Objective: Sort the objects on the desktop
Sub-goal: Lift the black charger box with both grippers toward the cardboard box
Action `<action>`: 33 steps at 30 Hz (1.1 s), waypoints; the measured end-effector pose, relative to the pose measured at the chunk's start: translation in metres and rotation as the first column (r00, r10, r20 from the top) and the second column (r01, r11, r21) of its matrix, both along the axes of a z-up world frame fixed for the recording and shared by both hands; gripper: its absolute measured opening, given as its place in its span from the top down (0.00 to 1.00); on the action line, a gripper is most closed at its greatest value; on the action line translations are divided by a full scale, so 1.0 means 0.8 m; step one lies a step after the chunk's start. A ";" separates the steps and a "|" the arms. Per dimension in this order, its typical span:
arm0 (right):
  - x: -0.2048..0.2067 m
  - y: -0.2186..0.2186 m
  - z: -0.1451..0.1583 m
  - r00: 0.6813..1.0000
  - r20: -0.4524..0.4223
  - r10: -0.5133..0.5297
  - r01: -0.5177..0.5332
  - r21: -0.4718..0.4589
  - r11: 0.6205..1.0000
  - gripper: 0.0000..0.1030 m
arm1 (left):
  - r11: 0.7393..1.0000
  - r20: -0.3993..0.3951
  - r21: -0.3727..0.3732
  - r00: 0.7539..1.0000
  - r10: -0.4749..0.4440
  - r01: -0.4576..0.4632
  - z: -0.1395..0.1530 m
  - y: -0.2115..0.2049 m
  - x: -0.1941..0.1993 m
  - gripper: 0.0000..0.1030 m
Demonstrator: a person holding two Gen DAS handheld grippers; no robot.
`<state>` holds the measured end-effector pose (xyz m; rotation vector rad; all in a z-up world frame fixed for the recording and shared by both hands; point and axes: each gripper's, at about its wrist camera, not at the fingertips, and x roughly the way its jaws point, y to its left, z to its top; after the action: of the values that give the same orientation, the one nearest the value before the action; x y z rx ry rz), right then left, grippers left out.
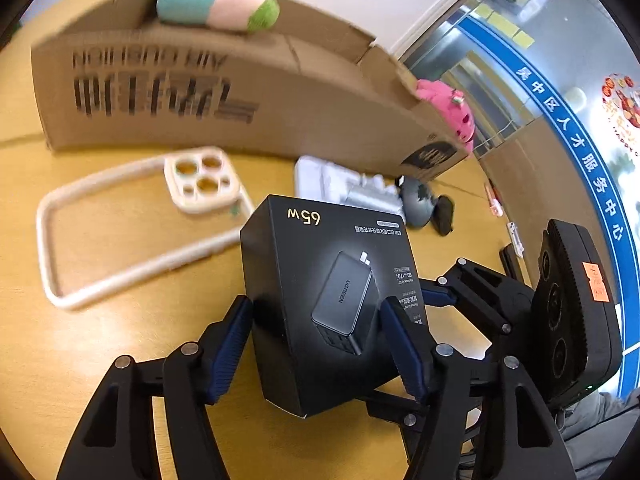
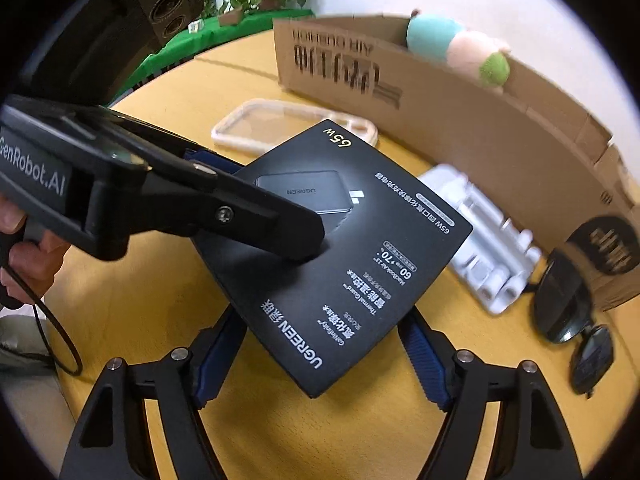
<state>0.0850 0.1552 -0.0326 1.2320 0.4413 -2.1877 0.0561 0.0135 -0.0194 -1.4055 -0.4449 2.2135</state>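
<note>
Left tongs (image 1: pixel 316 344) are clamping the black charger box (image 1: pixel 332 300), holding it tilted above the counter (image 1: pixel 120 360). Right tongs (image 2: pixel 324 364) are spread wide around the box's near corner, apparently not touching it. Phone case (image 1: pixel 132 232) is lying beyond the box; cardboard carton (image 1: pixel 224 92) is sitting further back.
</note>
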 end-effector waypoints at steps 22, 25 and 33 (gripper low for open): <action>-0.152 -0.028 0.266 0.884 -0.468 0.009 -0.009 0.002 1.000 0.25 | 0.997 -0.533 -0.004 0.844 0.058 -0.072 0.280 -0.068 -0.132 0.33; -0.171 -0.032 0.296 0.861 -0.509 0.013 -0.008 0.012 1.000 0.25 | 0.997 -0.568 -0.010 0.821 0.057 -0.077 0.309 -0.072 -0.153 0.33; -0.241 -0.051 0.312 0.871 -0.490 0.023 -0.031 -0.008 0.999 0.25 | 0.995 -0.552 -0.014 0.831 0.072 -0.096 0.319 -0.102 -0.225 0.33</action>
<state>-0.1076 0.1145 0.2174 0.6371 0.6355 -2.4662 -0.1237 -0.0684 0.2357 -0.7050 -0.2545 2.5727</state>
